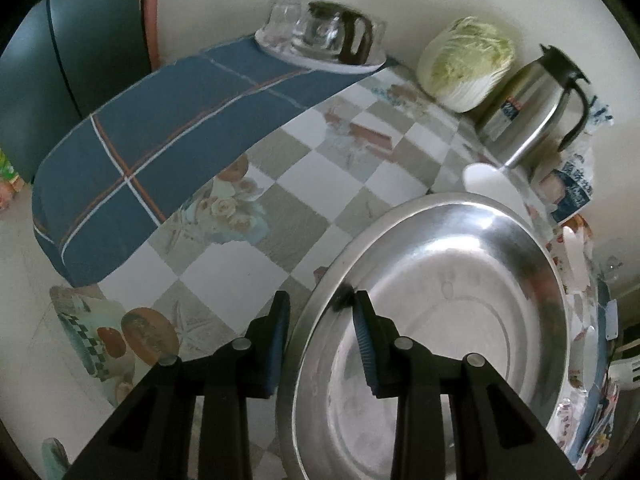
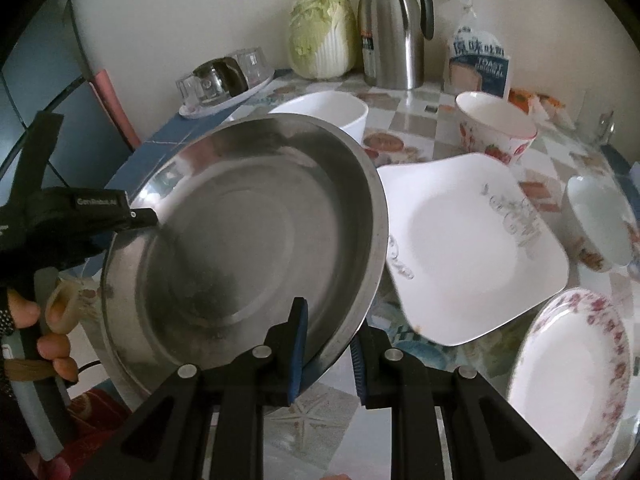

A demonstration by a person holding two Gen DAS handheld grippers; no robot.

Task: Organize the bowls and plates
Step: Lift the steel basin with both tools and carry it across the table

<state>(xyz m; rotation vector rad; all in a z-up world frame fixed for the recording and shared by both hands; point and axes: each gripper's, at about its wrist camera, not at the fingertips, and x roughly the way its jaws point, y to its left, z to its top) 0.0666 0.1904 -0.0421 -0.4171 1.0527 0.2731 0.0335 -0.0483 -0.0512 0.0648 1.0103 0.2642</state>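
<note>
Steel basin point(image 2: 256, 240): off the surface point(image 2: 420, 128), tilted, held by its rim.
Left hand-held gripper point(image 1: 320, 312): narrow, astride the rim.
Right hand-held gripper point(image 2: 328, 336): clamped on the rim.
Left to do: square plate point(image 2: 472, 248), flowered plate point(image 2: 576, 376) and bowls point(image 2: 496, 128) lie scattered, unstacked.

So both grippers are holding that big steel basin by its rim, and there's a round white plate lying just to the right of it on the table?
Nearly. The white plate beside the steel basin is square, not round, as the right wrist view shows. Both the left gripper and right gripper do hold the basin's rim.
</note>
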